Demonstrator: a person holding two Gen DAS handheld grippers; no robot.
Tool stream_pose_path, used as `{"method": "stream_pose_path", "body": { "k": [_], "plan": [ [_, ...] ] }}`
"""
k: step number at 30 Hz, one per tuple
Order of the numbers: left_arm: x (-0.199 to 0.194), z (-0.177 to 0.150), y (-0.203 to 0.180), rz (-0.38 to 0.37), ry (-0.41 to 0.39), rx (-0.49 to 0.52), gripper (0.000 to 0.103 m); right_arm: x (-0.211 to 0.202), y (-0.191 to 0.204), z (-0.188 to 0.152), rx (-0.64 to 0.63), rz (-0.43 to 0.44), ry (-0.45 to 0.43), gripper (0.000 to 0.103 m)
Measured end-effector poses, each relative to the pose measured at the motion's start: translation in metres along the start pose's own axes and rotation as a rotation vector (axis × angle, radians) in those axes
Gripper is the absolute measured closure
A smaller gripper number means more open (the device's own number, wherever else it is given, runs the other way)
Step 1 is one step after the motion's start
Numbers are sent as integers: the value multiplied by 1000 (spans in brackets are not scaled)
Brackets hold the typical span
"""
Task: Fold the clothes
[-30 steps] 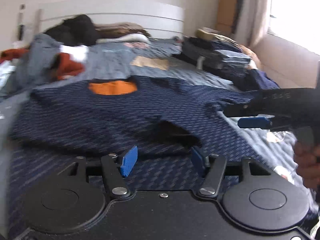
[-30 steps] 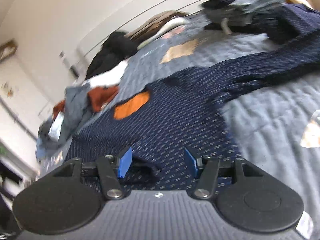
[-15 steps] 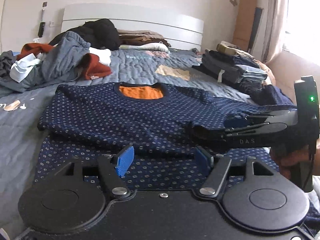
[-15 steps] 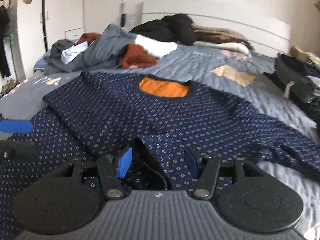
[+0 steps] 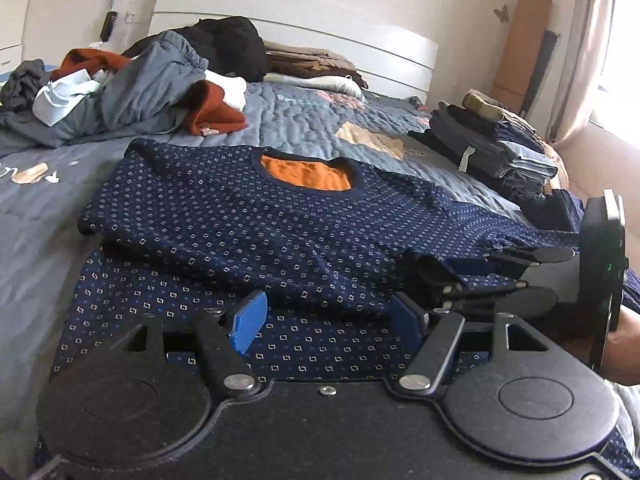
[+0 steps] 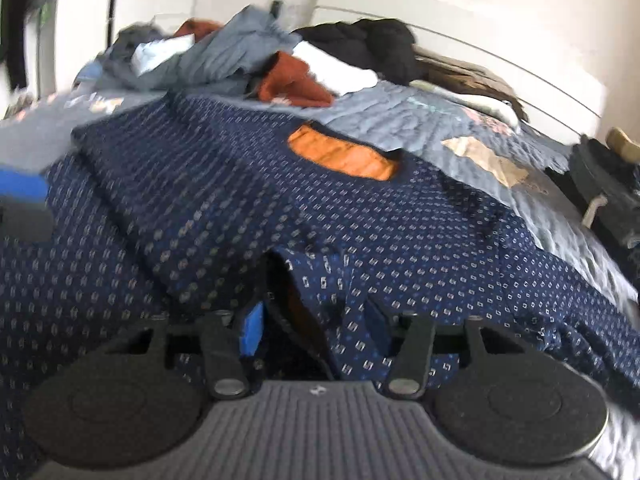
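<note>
A navy patterned shirt with an orange inner neck lies on the grey bed, partly folded over itself. My left gripper is open and empty, low over the shirt's near hem. My right gripper has the shirt's folded edge between its fingers; its jaws look partly closed on the cloth. In the left wrist view the right gripper comes in from the right at the shirt's right edge.
A heap of unfolded clothes lies at the back left of the bed. A stack of folded clothes sits at the back right. The white headboard is behind. The quilt is grey.
The right gripper has pushed into the shirt's folded edge, so cloth now sits between its fingers. The left gripper has stayed open and edged closer to the hem.
</note>
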State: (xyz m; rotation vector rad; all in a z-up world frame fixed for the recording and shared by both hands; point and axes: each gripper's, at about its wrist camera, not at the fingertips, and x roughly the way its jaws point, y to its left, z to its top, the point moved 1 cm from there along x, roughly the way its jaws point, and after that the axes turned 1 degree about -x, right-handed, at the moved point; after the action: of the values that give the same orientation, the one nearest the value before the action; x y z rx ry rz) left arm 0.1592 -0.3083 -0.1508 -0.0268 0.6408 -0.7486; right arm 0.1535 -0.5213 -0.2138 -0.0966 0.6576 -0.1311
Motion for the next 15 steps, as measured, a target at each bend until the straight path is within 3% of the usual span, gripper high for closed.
{"method": "stream_pose_path", "body": {
  "k": [4, 5, 7, 12, 15],
  "plan": [
    [-1, 0, 1, 1, -5, -1, 35, -6, -33, 4, 267, 9, -41, 95],
    [-2, 1, 1, 2, -6, -1, 35, -6, -42, 3, 322, 14, -42, 97],
    [-2, 1, 3, 7, -8, -2, 35, -4, -55, 0, 400, 31, -28, 97],
    [-3, 3, 6, 10, -11, -21, 34, 5, -57, -6, 442, 72, 43, 90],
    [-4, 5, 6, 11, -15, -24, 34, 7, -51, -8, 448, 90, 38, 97]
  ]
}}
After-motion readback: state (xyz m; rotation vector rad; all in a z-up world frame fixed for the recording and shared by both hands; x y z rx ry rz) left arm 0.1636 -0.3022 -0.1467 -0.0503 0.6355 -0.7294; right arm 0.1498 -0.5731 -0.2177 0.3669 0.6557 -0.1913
